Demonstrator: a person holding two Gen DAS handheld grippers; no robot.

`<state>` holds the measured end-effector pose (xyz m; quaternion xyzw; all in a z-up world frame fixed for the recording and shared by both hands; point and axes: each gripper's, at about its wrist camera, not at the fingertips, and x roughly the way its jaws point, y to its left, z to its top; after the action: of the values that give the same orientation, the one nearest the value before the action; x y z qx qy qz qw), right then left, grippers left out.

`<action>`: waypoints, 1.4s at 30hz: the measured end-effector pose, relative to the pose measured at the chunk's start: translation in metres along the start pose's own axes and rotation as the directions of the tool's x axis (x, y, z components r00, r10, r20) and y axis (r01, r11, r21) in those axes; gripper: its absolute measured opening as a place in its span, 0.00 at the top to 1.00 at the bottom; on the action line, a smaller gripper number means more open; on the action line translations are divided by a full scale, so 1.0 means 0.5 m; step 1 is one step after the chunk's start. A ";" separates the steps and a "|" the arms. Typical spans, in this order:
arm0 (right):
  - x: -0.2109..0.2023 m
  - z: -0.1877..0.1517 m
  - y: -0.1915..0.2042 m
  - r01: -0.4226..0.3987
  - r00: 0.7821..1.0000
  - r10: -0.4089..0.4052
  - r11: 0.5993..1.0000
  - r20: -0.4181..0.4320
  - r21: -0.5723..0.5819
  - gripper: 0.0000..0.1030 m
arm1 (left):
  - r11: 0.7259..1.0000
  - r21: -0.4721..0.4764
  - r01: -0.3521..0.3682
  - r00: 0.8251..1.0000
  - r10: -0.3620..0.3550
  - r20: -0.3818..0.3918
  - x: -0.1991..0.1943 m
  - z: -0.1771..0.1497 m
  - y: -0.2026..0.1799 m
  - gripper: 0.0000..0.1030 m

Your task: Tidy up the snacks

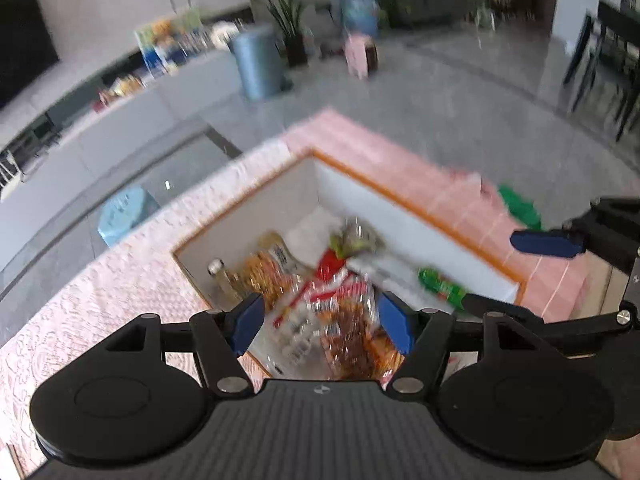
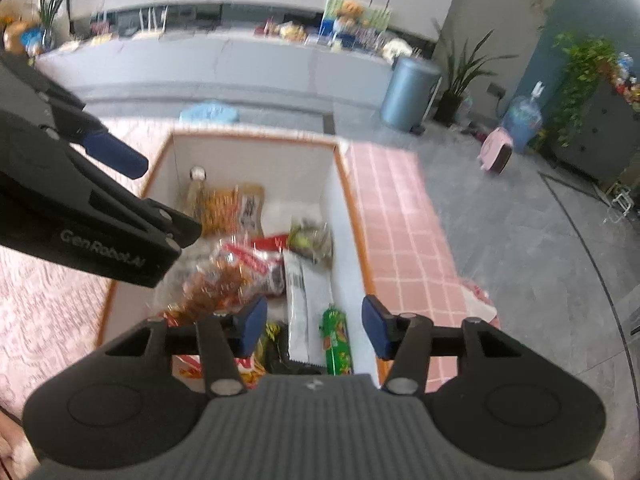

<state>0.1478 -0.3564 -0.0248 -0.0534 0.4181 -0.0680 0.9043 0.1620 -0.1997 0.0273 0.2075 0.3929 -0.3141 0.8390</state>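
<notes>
Your box [image 2: 256, 140] sits on the table [image 2: 400, 216], snack packets piled inside. Bottle [image 2: 197, 184] stands in its far left corner. Wrapped roll [image 2: 338, 340] lies along the right wall, flat packet [image 2: 300, 300] just beside it.

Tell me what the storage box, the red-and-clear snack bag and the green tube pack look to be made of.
Storage box: matte white walls with an orange rim, straight and stiff, probably board or fabric-covered board. Red-and-clear snack bag: glossy clear plastic film; glints, crinkles and contents show through. Green tube pack: printed plastic wrap with a slight sheen, likely film; blur hides detail.
</notes>
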 end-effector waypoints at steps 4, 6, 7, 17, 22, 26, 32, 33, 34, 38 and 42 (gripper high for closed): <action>-0.090 0.001 -0.008 -0.021 0.993 0.013 0.998 0.114 0.064 0.49 | 0.999 -0.048 -0.001 0.987 0.008 0.159 -0.087 -0.021 -0.001 0.25; -0.135 -0.001 -0.010 -0.043 0.985 0.025 0.994 0.169 0.101 0.49 | 0.998 -0.064 -0.003 0.972 0.018 0.235 -0.128 -0.037 -0.007 0.25; -0.157 -0.001 -0.010 -0.052 0.980 0.028 0.991 0.195 0.120 0.47 | 0.998 -0.070 -0.010 0.964 0.028 0.265 -0.143 -0.043 -0.007 0.25; -0.331 -0.069 0.013 -0.097 0.893 -0.021 0.966 0.450 0.238 0.32 | 0.974 -0.208 -0.091 0.858 0.182 0.480 -0.267 -0.152 -0.009 0.24; -0.367 -0.141 0.029 -0.116 0.825 -0.107 0.929 0.554 0.352 0.25 | 0.953 -0.274 -0.131 0.816 0.261 0.516 -0.260 -0.196 -0.015 0.18; -0.355 -0.190 0.064 -0.108 0.805 -0.129 0.928 0.579 0.358 0.24 | 0.949 -0.264 -0.173 0.812 0.289 0.507 -0.240 -0.232 -0.036 0.15; -0.317 -0.259 0.121 -0.012 0.796 -0.164 0.958 0.583 0.286 0.10 | 0.930 -0.317 -0.185 0.840 0.317 0.441 -0.207 -0.292 -0.047 0.14; -0.306 -0.271 0.123 -0.021 0.810 -0.154 0.957 0.567 0.289 0.10 | 0.929 -0.321 -0.186 0.845 0.317 0.430 -0.203 -0.302 -0.046 0.14; -0.293 -0.281 0.121 -0.033 0.823 -0.141 0.955 0.550 0.294 0.10 | 0.929 -0.319 -0.188 0.855 0.315 0.412 -0.192 -0.307 -0.048 0.14; -0.230 -0.310 0.124 -0.016 0.885 -0.135 0.948 0.445 0.319 0.10 | 0.931 -0.276 -0.240 0.872 0.331 0.360 -0.168 -0.329 -0.066 0.14; -0.187 -0.326 0.128 0.011 0.907 -0.137 0.953 0.398 0.303 0.10 | 0.928 -0.256 -0.271 0.882 0.346 0.319 -0.146 -0.333 -0.069 0.14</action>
<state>-0.0313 -0.2839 -0.0698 0.0524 0.1993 -0.1510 0.9668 0.0140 -0.0986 -0.0193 0.1197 0.2249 -0.1664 0.9526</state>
